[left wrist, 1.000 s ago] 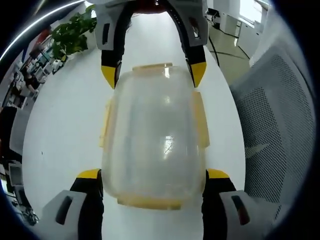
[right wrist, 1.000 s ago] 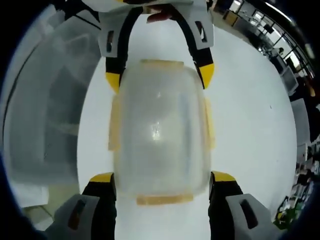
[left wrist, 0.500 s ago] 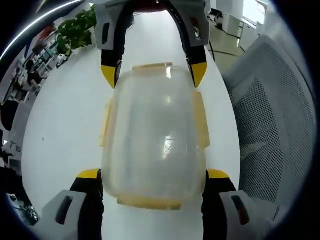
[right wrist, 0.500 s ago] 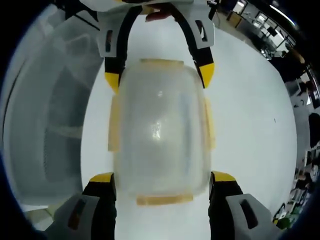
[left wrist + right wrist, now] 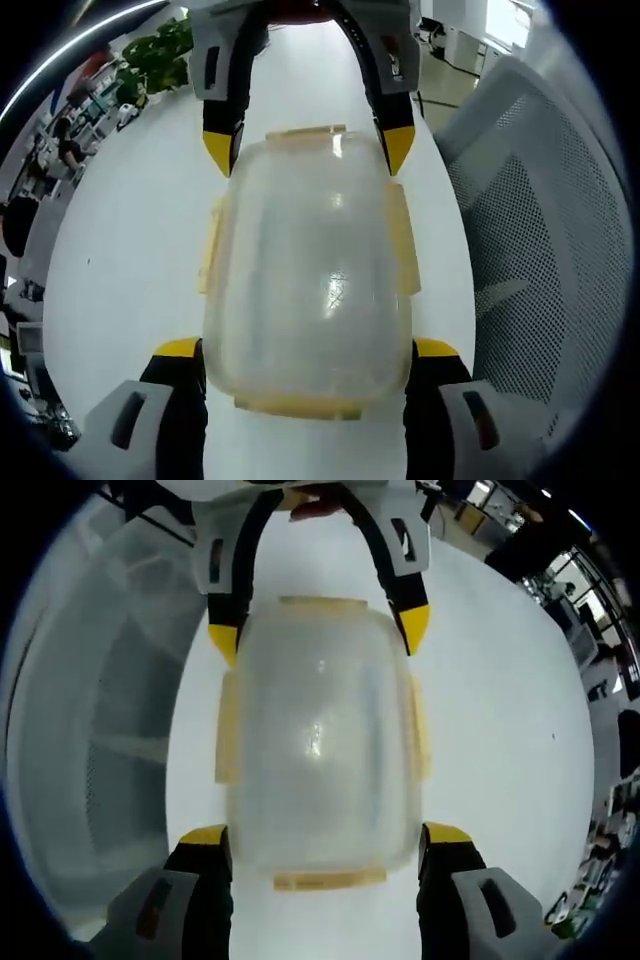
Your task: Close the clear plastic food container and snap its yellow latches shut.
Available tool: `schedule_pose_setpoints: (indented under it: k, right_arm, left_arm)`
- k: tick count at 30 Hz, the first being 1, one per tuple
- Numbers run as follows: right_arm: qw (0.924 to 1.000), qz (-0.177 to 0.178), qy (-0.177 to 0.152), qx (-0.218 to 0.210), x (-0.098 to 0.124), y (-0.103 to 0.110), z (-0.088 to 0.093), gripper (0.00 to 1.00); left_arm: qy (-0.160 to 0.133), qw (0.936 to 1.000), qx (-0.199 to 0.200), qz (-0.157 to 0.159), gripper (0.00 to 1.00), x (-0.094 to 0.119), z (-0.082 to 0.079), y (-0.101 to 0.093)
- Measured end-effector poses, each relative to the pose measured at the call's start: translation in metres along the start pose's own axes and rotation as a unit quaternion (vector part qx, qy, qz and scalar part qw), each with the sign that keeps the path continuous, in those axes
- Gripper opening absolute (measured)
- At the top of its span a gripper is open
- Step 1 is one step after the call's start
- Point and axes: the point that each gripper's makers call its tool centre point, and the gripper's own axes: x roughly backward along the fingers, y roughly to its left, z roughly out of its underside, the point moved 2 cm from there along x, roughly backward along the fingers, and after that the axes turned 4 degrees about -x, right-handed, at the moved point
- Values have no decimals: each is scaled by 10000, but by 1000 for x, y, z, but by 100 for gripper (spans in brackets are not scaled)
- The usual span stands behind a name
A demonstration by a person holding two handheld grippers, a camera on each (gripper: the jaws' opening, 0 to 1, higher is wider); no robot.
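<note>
- The clear container (image 5: 305, 275) lies on the white desk (image 5: 120, 250), its lid on, and sits between the two hand-held grippers, which face each other from its opposite ends.
- In the left gripper view, the left hand-held gripper (image 5: 305, 350) rises from the bottom with its yellow-tipped jaws spread wide, one at each near corner of the container, close against the sides; whether they press it cannot be told.
- In that same view the right hand-held gripper (image 5: 305, 150) comes in from the top, jaws equally wide, tips at the far corners.
- The right gripper view shows the mirror case: the right hand-held gripper (image 5: 327, 837) straddles the near end of the container (image 5: 320, 745), and the left one (image 5: 318, 635) straddles the far end.
- Yellow latches (image 5: 403, 240) run along all four edges of the lid; they lie flat against the body, but whether they are snapped cannot be told.
- The left gripper view has a mesh chair (image 5: 540, 240) on its right and a plant (image 5: 160, 55) at upper left.
- The right gripper view has the chair (image 5: 90, 710) on its left, and distant office furniture (image 5: 600, 670) across the desk (image 5: 510, 730) on its right.
</note>
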Motion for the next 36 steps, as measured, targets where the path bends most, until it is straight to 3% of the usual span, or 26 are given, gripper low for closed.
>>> schedule_pose_setpoints:
  k: [36]
  right_arm:
    - [10000, 25, -31, -42, -3, -22, -4, 76]
  left_arm:
    - [-44, 10000, 44, 7, 83, -4, 6, 23]
